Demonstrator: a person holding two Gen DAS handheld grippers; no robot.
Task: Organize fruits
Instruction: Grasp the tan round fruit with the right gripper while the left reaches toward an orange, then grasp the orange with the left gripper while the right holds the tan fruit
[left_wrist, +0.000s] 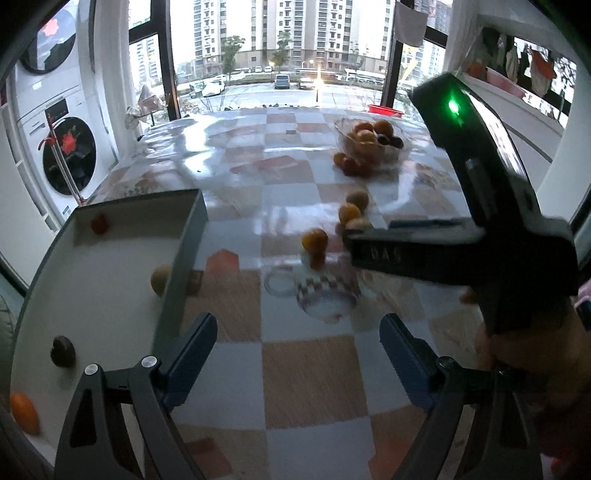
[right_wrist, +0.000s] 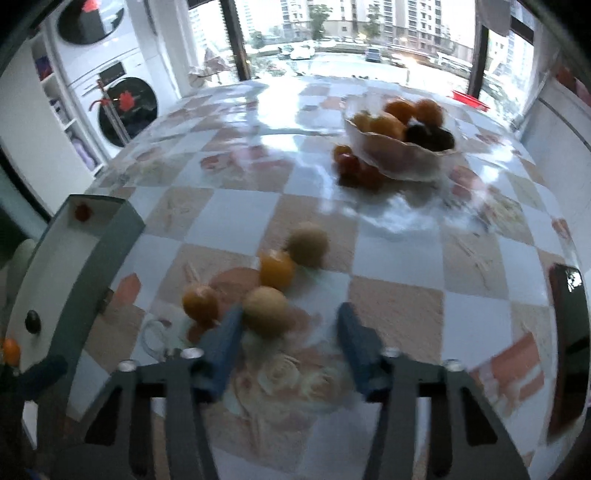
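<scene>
Jaws spread on our left gripper (left_wrist: 299, 332) and right gripper (right_wrist: 290, 321), nothing pinched, tan fruit (right_wrist: 266, 310) just beside the right one on the table (right_wrist: 406, 314).

The right gripper (left_wrist: 373, 236) hides part of the loose fruit cluster (left_wrist: 351, 214) in the left wrist view. The tray (right_wrist: 110, 236) runs off the right wrist view's left edge. Motion blur smears the glass bowl (right_wrist: 399, 147), so its dark fruits (right_wrist: 428, 134) cannot be identified.
</scene>
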